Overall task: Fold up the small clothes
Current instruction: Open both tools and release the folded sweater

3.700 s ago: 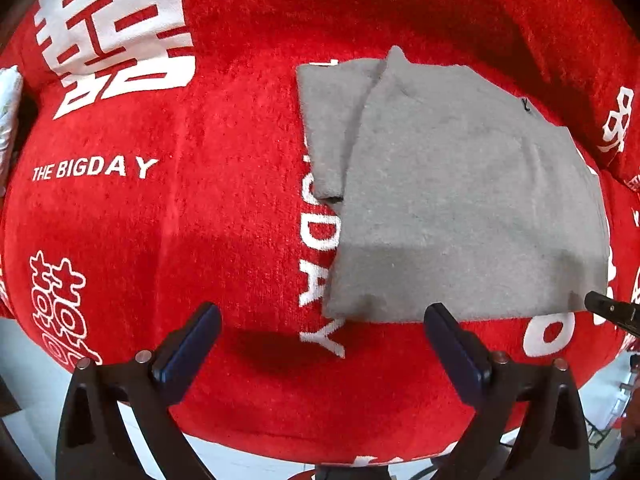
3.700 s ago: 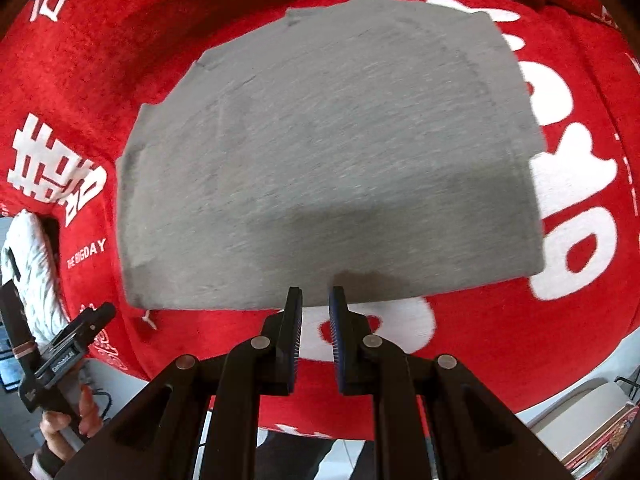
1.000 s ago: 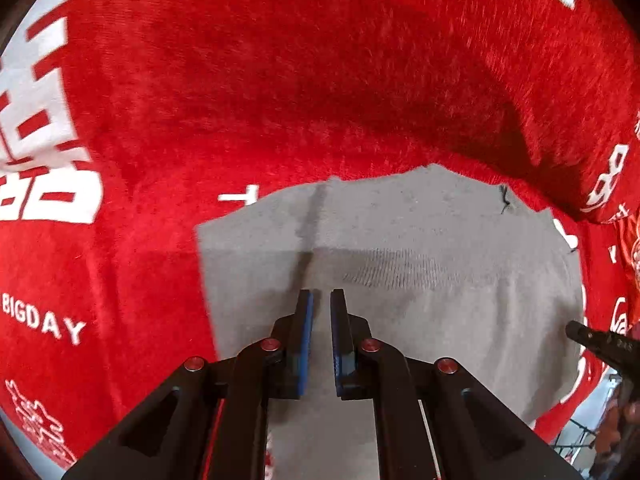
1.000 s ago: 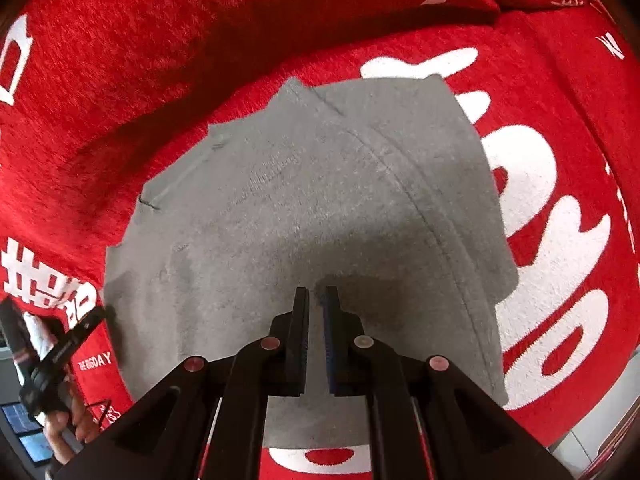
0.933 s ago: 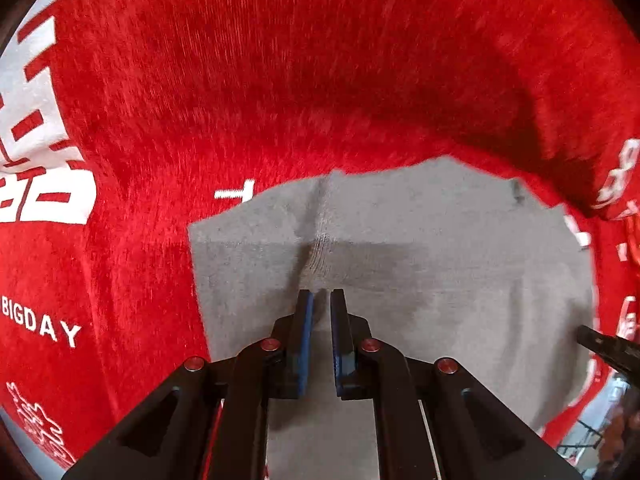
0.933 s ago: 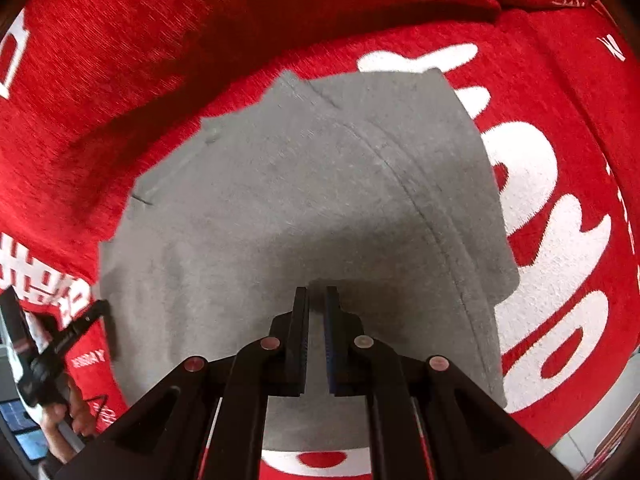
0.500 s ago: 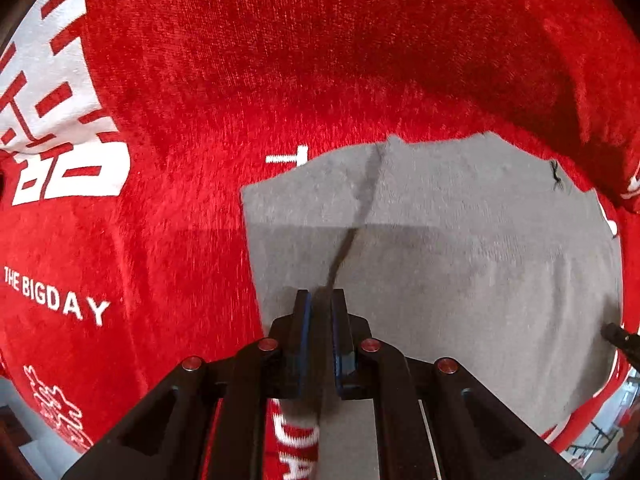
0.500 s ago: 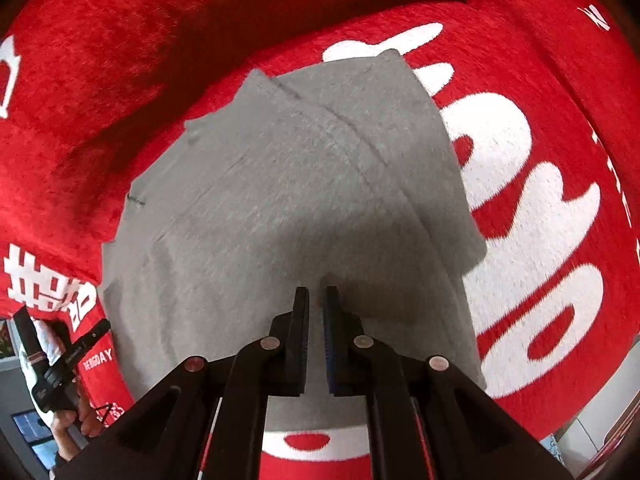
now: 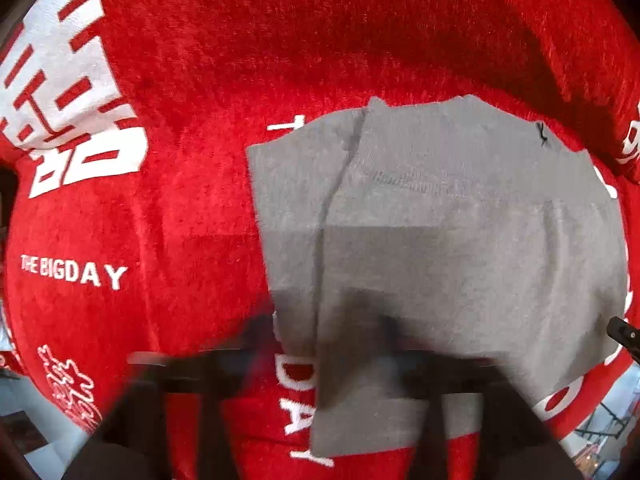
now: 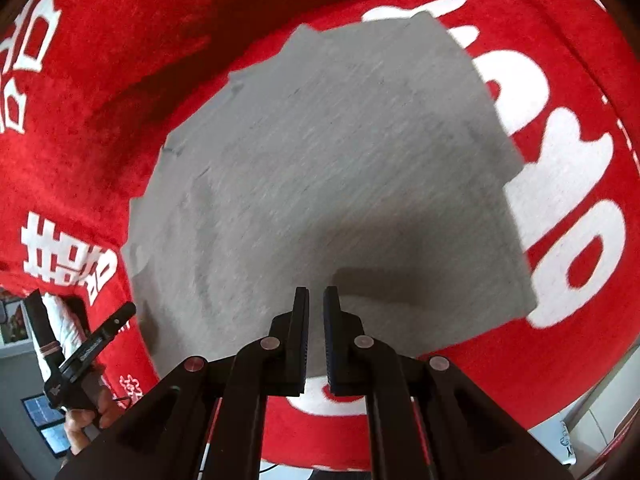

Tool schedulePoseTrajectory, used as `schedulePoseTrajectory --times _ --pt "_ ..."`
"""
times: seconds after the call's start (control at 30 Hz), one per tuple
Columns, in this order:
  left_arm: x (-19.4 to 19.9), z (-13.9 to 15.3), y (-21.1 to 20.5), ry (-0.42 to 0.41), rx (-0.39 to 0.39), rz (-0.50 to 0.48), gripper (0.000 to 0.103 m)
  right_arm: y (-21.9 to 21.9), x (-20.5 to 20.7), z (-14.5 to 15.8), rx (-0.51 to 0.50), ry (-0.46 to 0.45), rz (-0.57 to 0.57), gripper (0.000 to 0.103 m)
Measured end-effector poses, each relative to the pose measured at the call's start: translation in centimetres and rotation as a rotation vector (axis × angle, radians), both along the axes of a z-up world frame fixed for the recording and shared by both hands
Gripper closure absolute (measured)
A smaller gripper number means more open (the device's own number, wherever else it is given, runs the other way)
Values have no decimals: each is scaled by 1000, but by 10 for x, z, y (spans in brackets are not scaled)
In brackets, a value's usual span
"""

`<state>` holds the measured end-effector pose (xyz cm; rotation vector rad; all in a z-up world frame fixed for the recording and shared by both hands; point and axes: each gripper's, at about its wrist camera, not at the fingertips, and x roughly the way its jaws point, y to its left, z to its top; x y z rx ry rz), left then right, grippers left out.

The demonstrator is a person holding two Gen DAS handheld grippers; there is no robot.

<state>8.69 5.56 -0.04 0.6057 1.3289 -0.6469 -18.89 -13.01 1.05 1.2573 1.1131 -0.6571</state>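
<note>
The left gripper (image 9: 320,356) is pointing straight down, its jaws swinging open; its fingers are smeared by motion blur in its own view, and whether anything lies between them is impossible to tell. From the right wrist view, that same gripper is showing at the lower left edge, with the person's hand (image 10: 86,420) wrapping its handle. The right gripper (image 10: 315,312) is pointing steeply downward, its two fingers sitting almost together with only a thin slit between them and nothing gripped.
</note>
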Motion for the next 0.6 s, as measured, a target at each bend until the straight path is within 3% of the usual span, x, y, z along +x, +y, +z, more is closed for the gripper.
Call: schedulePoseTrajectory --times 0.13,0.23,0.27,0.3,0.33,0.37,0.6 --pt "-6 9 3 -43 -13 -30 11 14 10 -3 19 -8 18 93" --pt "-6 8 5 -28 -12 -20 11 24 16 -4 33 -14 28 62" --pt "-5 8 5 -26 -11 -17 11 27 18 -3 33 -17 30 44" --pt "-5 7 6 -23 -13 -12 11 30 19 -2 32 -24 30 32" --pt "-4 7 6 -18 -15 -6 11 33 20 -1 33 -30 29 28" --pt "-2 5 7 -16 -17 -3 2 36 22 -1 36 -34 29 23" --pt "-3 6 8 -21 -16 -10 0 54 32 5 7 -78 61 19"
